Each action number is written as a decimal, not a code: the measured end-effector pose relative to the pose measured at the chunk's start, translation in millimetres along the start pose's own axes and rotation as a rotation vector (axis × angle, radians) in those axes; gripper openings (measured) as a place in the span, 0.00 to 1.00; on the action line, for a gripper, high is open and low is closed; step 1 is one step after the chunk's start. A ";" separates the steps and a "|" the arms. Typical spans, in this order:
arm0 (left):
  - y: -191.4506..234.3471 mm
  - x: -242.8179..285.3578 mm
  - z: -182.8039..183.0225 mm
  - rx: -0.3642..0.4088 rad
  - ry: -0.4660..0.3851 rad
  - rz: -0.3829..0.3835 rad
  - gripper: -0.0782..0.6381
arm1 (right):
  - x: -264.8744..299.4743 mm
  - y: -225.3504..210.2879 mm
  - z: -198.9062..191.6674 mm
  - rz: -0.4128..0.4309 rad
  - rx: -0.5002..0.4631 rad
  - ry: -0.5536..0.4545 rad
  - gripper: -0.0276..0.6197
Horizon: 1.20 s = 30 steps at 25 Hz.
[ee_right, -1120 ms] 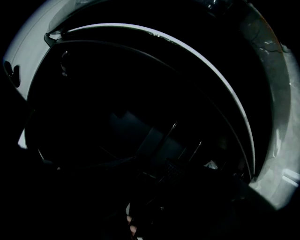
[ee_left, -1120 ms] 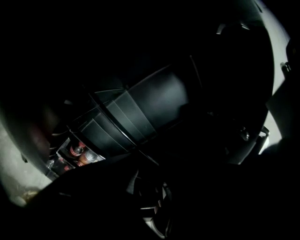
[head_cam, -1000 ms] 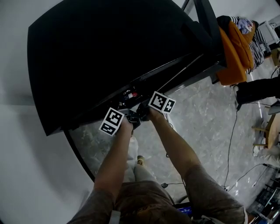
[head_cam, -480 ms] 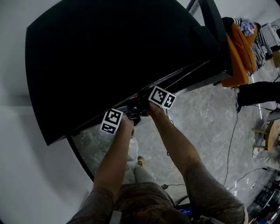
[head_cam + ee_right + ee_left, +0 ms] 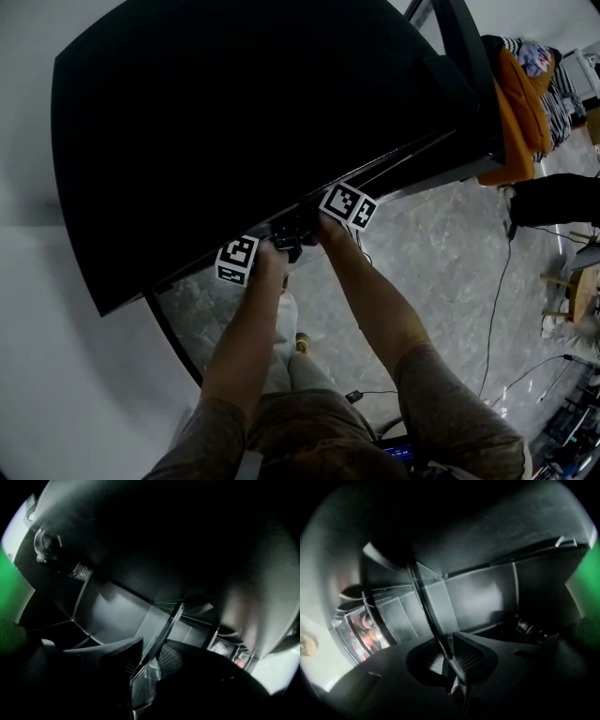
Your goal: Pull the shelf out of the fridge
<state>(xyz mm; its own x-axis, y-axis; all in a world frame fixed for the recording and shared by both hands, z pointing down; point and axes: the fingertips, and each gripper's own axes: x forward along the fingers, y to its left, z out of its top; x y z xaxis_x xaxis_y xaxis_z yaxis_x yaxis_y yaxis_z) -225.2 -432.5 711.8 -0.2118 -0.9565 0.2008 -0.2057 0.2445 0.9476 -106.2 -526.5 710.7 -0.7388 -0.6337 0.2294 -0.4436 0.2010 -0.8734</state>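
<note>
Top-down on a black fridge (image 5: 244, 122), with the person's forearms (image 5: 248, 328) reaching under its near edge; left gripper (image 5: 452, 657) and right gripper (image 5: 149, 660) side by side inside the cabinet, left one to the left; the shelf (image 5: 431, 620), a glass pane with a dark front rim, still seated in the fridge, its rim passing between both pairs of jaws; each pair closing on that rim, a narrow gap showing at the pads; door bins (image 5: 365, 630) holding red items at the left of the left gripper view; orange cloth (image 5: 520, 103) draped at far right; marbled floor (image 5: 441, 253) below
</note>
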 end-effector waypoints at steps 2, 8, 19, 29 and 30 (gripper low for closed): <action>0.5 -2.4 -0.5 -0.021 0.007 -0.010 0.17 | -3.4 1.0 -1.4 0.010 0.022 -0.003 0.18; -0.6 -22.2 -8.9 -0.026 0.057 -0.038 0.17 | -24.9 1.0 -7.6 0.021 0.037 -0.023 0.17; 3.2 -76.6 -39.3 -0.059 0.138 -0.086 0.16 | -87.4 -8.1 -25.0 0.021 0.073 -0.044 0.16; -4.8 -132.0 -64.6 -0.119 0.175 -0.096 0.15 | -154.8 -4.2 -35.1 0.032 0.125 -0.124 0.14; -6.6 -137.1 -65.7 -0.125 0.175 -0.095 0.15 | -160.8 -2.1 -36.0 0.033 0.139 -0.134 0.14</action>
<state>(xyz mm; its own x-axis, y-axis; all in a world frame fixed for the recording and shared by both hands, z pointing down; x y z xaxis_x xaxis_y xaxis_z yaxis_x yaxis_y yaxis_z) -132.1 -313.5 694.3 -0.0260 -0.9900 0.1388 -0.0947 0.1407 0.9855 -4.8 -398.1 691.2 -0.6735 -0.7241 0.1488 -0.3394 0.1240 -0.9324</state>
